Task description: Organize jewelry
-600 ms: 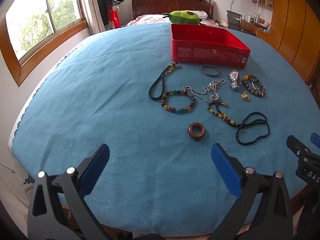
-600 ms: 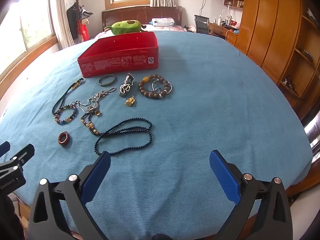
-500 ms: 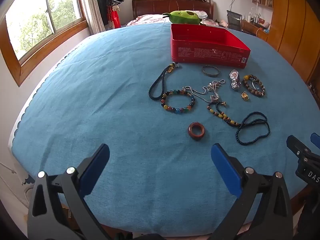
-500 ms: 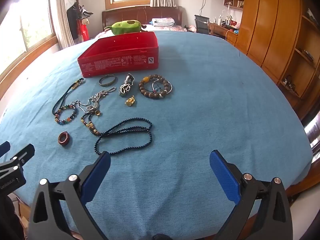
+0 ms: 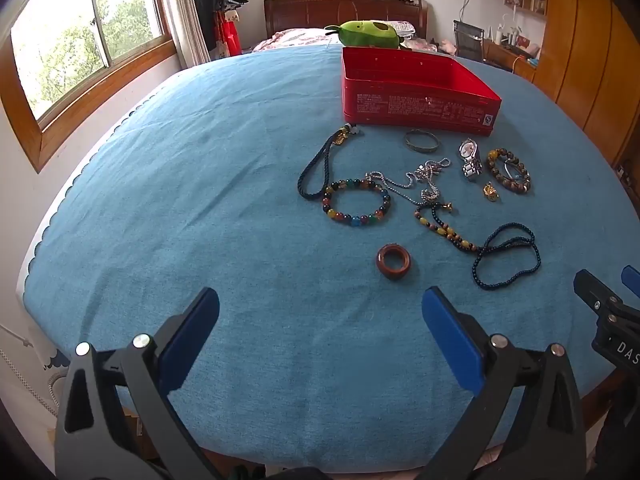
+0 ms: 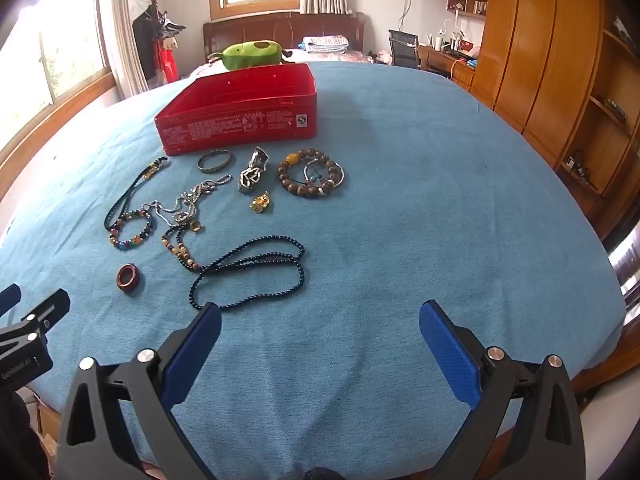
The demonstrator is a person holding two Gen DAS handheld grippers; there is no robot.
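Jewelry lies scattered on a blue cloth in front of an open red tin box (image 5: 416, 92) (image 6: 240, 112). There is a brown ring (image 5: 393, 261) (image 6: 128, 278), a multicolour bead bracelet (image 5: 356, 202) (image 6: 130, 230), a dark bead necklace (image 5: 506, 256) (image 6: 256, 270), a silver chain (image 5: 416, 180), a watch (image 5: 470, 158) (image 6: 252, 174), a metal bangle (image 5: 421, 141) (image 6: 215, 160), a brown bead bracelet (image 5: 508, 170) (image 6: 310, 172) and a gold charm (image 6: 261, 202). My left gripper (image 5: 320, 332) is open and empty, short of the ring. My right gripper (image 6: 320, 344) is open and empty, just short of the dark necklace.
The blue-covered table (image 5: 200, 200) fills both views, with its near edge under the grippers. A green plush toy (image 5: 368, 34) sits behind the box. Windows are on the left, wooden wardrobes (image 6: 540, 60) on the right.
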